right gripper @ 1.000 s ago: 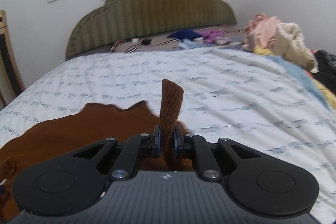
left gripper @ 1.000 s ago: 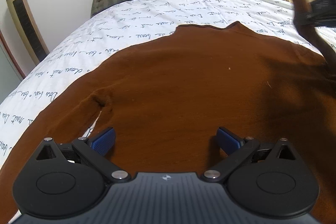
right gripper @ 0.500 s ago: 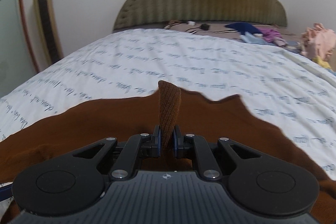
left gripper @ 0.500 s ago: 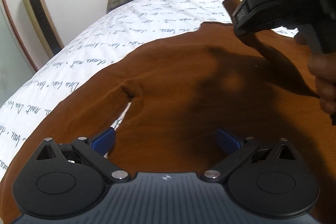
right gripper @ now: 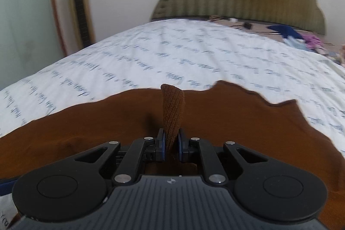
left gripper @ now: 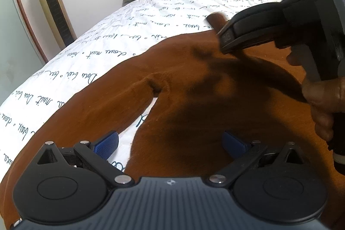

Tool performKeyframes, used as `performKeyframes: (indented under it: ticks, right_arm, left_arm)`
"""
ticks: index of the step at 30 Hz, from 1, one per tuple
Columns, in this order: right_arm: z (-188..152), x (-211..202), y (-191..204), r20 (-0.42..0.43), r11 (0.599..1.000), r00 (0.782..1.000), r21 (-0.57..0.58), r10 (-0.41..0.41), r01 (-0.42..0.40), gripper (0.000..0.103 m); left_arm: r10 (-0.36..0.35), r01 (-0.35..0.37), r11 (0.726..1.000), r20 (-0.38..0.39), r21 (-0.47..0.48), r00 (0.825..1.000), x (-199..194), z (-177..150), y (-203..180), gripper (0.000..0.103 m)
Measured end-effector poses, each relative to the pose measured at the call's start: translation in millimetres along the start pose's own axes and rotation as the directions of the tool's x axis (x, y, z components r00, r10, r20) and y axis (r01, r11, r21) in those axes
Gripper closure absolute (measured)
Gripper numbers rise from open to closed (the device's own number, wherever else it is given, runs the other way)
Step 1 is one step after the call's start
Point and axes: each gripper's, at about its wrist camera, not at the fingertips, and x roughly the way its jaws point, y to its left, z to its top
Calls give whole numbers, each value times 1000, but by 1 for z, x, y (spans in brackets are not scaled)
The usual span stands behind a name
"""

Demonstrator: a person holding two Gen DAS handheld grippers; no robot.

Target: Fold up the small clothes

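Now our brown sweater lies flat on the bed. Our right gripper pinches its cuff above the middle, its jaws starting to open. Our left gripper is spread wide, holding nothing, near the sweater's bottom edge.

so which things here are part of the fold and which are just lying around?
In the job:
- brown knit sweater spread on the bed
- its ribbed brown cuff, between the opening jaws of the right gripper
- left gripper, open

Lying about:
- blue garment
- purple cloth
- gold tower fan
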Motion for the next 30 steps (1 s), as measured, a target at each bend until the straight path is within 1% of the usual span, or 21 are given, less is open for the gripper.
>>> performKeyframes:
  ticks: [1,2,3,4,6,8,10,11,12,13,14,15,16,19,20,22,24,25,26,28,30]
  right_arm:
    - [0,3,1,-19,1000,1000,1,12,-12,79]
    - [0,6,2,-41,1000,999,8,26,-26,61]
    - [-1,7,2,-49,999,998,19,38,-37,46]
    - [-2,6,2,-45,999,998,23,43,-42,44]
    - [-4,-4,3,-29,999,999,12,36,-35,45]
    - [-6,-20,0,-6,1000,1000,9,14,-14,45]
    - [-10,-38,-8,12,1000,1000,20,-8,8,42]
    - [-14,-48,-12,16,1000,1000,23,-16,16,34]
    - [-21,-59,-16,19,999,999,21,-27,27,21]
    - [-28,-69,-20,21,999,999,14,-44,44,14]
    - [-37,-78,-22,24,998,997,-1,-69,69,4]
    - [-48,-89,-24,30,994,994,-23,-104,105,2]
    - [-55,-95,-25,34,988,989,-44,-146,148,2]
    - [-83,-115,-33,43,960,962,-63,-271,273,0]
    - [-91,-120,-38,33,955,956,-54,-292,293,0]
    - [-105,-129,-50,6,953,953,-15,-304,304,0]
    - [-117,-144,-68,13,944,945,50,-326,325,0]
    - [-123,-153,-77,18,932,935,91,-354,351,0]
    - [-129,-161,-88,20,913,920,134,-392,386,0]
    - [-140,-177,-110,21,860,880,223,-475,459,0]
    - [-153,-185,-133,-18,806,839,270,-543,527,0]
  left_arm:
    - [1,-1,1000,-1,0,1000,0,0,0,0]
    - [3,-3,1000,-3,-1,1000,0,0,0,0]
    - [4,-4,1000,-3,-1,1000,0,0,0,0]
    - [4,-4,1000,-2,0,1000,-1,0,0,0]
    - [6,-6,1000,1,3,1000,-2,0,0,0]
    - [6,-6,1000,2,3,1000,-2,1,-2,0]
    - [-1,1,1000,2,3,1000,-3,2,-3,0]
    - [-5,5,1000,3,1,1000,-3,2,-3,0]
    - [-10,10,1000,1,1,1000,-3,2,-5,0]
    - [-18,18,1000,-2,3,1000,-3,2,-6,0]
    - [-26,26,1000,-4,5,1000,-3,2,-8,0]
    - [-32,32,999,-7,7,999,-3,2,-10,0]
    - [-37,37,999,-8,12,999,-3,2,-12,0]
    - [-41,41,999,-10,25,999,-3,2,-20,0]
    - [-47,47,998,-10,29,999,-4,2,-23,0]
    - [-58,59,998,-12,38,998,-5,2,-28,0]
    - [-64,65,997,-11,49,998,-7,2,-32,0]
    - [-63,63,997,-7,54,998,-8,1,-34,0]
    - [-60,60,996,-4,59,998,-10,1,-36,0]
    - [-56,56,996,-3,65,998,-10,0,-38,0]
    - [-58,58,996,-5,60,998,-10,0,-40,0]
